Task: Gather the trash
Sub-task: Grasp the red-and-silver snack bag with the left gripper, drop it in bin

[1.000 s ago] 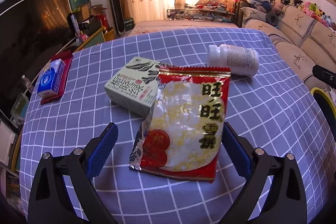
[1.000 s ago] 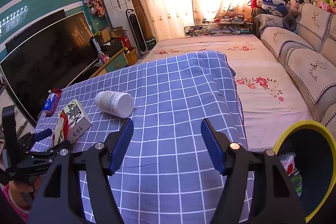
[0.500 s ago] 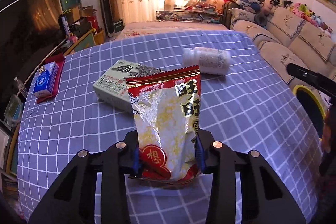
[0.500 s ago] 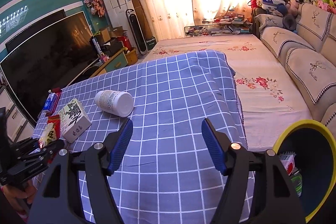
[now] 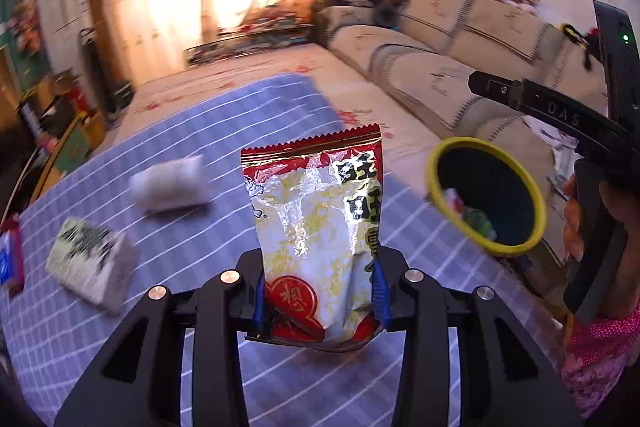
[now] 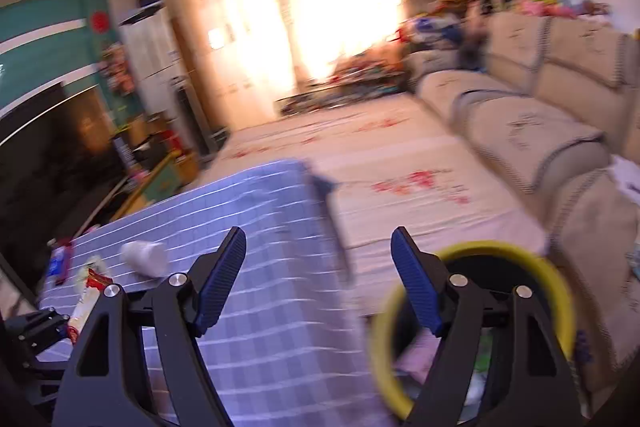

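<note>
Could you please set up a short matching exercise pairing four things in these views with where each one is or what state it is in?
Things:
1. snack bag
2. white bottle
3. yellow-rimmed bin
4. right tongs

States or places:
A. lying on its side on the checked cloth
B. beside the table, with trash already inside
C. clamped upright between blue pads
D. opening, with nothing between the pads

Pairs: 1-C, 2-A, 3-B, 4-D
</note>
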`<state>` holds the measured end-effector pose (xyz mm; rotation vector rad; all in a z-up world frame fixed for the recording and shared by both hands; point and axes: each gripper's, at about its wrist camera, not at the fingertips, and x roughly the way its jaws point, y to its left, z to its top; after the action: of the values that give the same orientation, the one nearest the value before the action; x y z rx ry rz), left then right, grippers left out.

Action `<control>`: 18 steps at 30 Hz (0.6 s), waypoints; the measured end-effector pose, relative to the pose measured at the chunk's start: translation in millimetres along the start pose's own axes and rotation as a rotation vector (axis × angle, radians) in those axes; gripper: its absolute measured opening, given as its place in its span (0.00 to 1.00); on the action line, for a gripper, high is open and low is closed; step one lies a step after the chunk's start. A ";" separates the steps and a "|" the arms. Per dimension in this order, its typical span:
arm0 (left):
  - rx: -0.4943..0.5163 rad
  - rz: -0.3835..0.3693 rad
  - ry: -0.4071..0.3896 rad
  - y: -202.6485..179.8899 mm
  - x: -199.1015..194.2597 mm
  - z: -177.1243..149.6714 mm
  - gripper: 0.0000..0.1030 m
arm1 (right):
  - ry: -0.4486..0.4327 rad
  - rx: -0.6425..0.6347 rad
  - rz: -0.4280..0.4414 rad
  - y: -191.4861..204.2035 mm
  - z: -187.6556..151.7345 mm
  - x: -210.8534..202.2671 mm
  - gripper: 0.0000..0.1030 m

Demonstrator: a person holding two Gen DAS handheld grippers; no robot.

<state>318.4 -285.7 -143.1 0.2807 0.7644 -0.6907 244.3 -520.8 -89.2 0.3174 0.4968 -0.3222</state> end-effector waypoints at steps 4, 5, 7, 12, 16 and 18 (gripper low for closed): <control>0.105 -0.123 0.019 -65.7 22.4 27.7 0.38 | -0.046 0.093 -0.152 -70.4 -3.5 -37.0 0.69; 0.125 -0.146 0.029 -79.9 29.2 32.4 0.38 | -0.052 0.124 -0.184 -89.4 -6.4 -46.9 0.70; 0.168 -0.211 0.064 -114.9 48.4 42.8 0.38 | -0.059 0.165 -0.234 -116.6 -13.0 -62.1 0.70; 0.224 -0.297 0.144 -176.9 95.0 60.0 0.39 | -0.046 0.208 -0.310 -152.7 -26.9 -80.4 0.71; 0.232 -0.307 0.201 -208.4 137.7 70.5 0.43 | -0.043 0.206 -0.312 -155.4 -29.8 -81.7 0.71; 0.235 -0.284 0.207 -216.3 155.1 72.7 0.59 | -0.046 0.200 -0.312 -153.2 -30.8 -83.7 0.71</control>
<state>294.2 -554.3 -201.2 0.4684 0.9315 -1.0344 104.8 -628.9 -105.5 0.4260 0.4698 -0.6835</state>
